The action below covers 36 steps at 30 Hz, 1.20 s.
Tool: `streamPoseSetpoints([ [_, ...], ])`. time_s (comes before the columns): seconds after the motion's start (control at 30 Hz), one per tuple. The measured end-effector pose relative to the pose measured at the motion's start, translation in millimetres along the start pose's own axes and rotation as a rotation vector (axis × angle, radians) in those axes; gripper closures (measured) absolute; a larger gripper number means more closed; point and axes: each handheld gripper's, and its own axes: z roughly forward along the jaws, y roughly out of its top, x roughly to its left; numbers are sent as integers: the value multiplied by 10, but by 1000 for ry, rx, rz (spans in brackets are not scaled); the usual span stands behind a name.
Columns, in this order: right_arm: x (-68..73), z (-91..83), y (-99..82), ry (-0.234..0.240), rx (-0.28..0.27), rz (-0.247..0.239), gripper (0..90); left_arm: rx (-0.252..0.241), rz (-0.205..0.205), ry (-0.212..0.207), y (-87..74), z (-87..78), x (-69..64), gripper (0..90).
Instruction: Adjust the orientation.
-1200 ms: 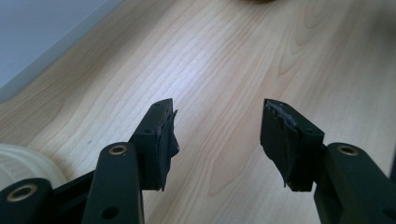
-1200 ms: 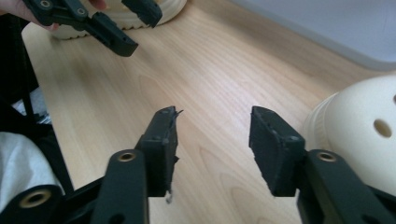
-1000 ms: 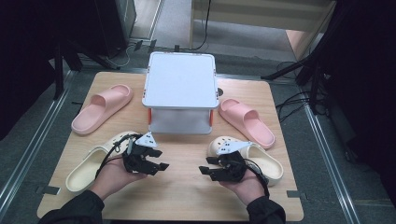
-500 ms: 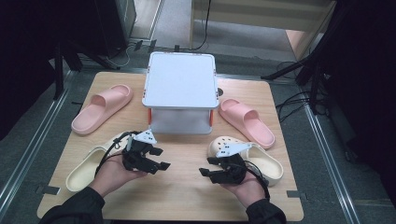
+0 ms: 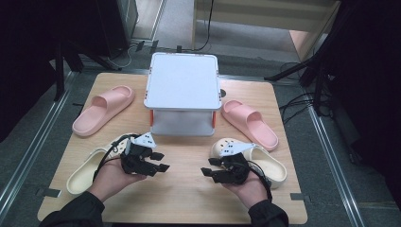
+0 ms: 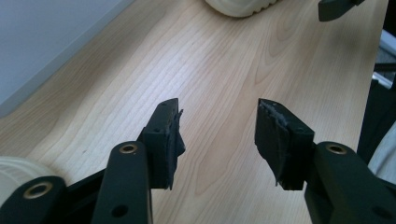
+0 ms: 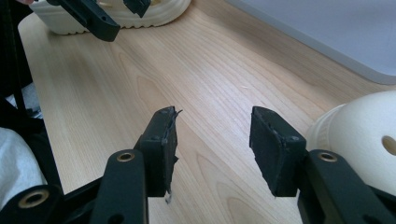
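My left gripper [image 5: 162, 161] hovers over the bare wood at the table's front left. It is open with nothing between its jaws [image 6: 219, 109], which have just been closing a little. My right gripper [image 5: 208, 167] faces it from the front right, also open and empty [image 7: 215, 116], its jaws likewise just narrowed. A cream clog [image 5: 87, 169] lies under my left hand, and its mate [image 5: 265, 163] lies beside my right hand [image 7: 359, 135]. One pink slipper [image 5: 101, 109] rests at the left, the other pink slipper [image 5: 249, 123] at the right.
A white box-like stand [image 5: 183, 87] with orange corner posts sits at the middle back of the wooden table [image 5: 189, 198]. Bare wood lies between the two grippers. Dark stands and cables crowd the floor around the table.
Both hands stay where they were. The left gripper's jaws stand somewhat narrower than half a second ago; the slippers and clogs have not moved.
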Motion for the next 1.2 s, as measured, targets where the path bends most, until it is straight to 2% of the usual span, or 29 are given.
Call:
streamPoseSetpoints([
  [0.13, 1, 38, 17, 3, 10, -19, 496, 4, 3, -4, -19, -30, 29, 513],
  [0.33, 13, 104, 71, 24, 12, -30, 462, -26, -22, -1, -75, -120, 29, 474],
  [0.5, 7, 141, 125, 39, 18, -27, 433, -2, -3, 35, -121, -235, -5, 473],
  [0.6, 3, 152, 155, 44, 11, -33, 431, -10, -8, 53, -149, -316, -14, 446],
  [0.67, 0, 157, 165, 47, 8, -37, 432, -12, -9, 60, -162, -342, -16, 459],
  [0.8, -2, 180, 214, 54, 18, -21, 418, 8, -31, 67, -231, -433, -8, 508],
  [0.87, -1, 197, 243, 51, 25, -16, 419, 21, -57, 81, -300, -491, -2, 511],
  [1.07, 4, 225, 273, 54, 30, -33, 421, 14, -99, 103, -416, -645, -1, 513],
  [1.1, 5, 243, 280, 55, 33, -49, 423, 10, -120, 104, -477, -721, -8, 515],
  [1.13, 5, 243, 280, 55, 33, -49, 423, 10, -120, 104, -477, -721, -8, 517],
  [1.17, 6, 259, 283, 67, 37, -62, 451, 1, -148, 109, -557, -794, -22, 519],
  [1.2, 11, 264, 284, 72, 41, -60, 454, 0, -156, 111, -583, -816, -25, 520],
])
